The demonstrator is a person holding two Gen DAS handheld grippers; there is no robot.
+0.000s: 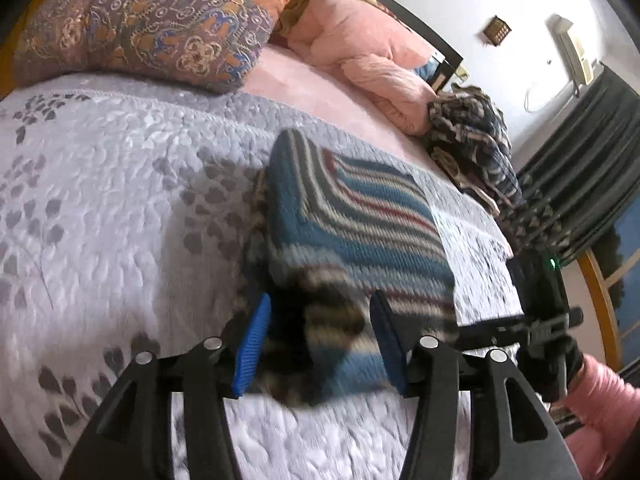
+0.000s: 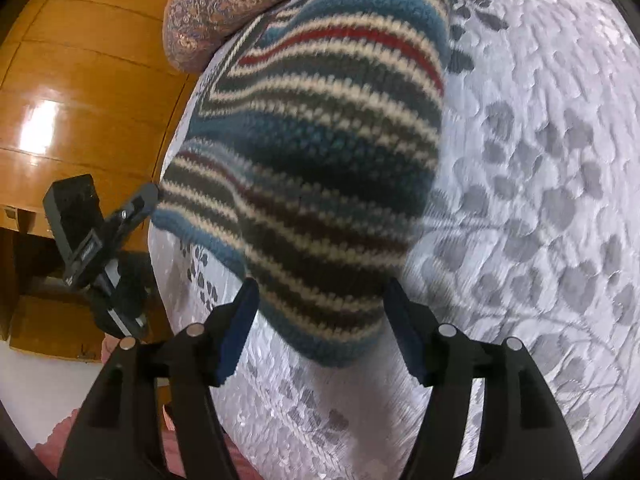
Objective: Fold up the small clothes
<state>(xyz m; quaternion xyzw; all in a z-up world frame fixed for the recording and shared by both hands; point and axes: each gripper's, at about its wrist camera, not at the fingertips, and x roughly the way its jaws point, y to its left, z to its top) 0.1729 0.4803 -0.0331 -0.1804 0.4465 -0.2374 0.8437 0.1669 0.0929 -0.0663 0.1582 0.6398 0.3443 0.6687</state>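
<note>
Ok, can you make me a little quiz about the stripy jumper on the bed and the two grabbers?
1. True or false: the striped sweater lies folded on the grey leaf-patterned bedspread.
2. Which is open, the left gripper, the right gripper, or both?
3. Fill in: behind the sweater, beside the pink blanket, sits a heap of other ____.

Key
1. True; it is a compact block on the bedspread.
2. Both; each pair of fingers stands wide apart with the sweater's near edge between them, no clamping visible.
3. Clothes.
</note>
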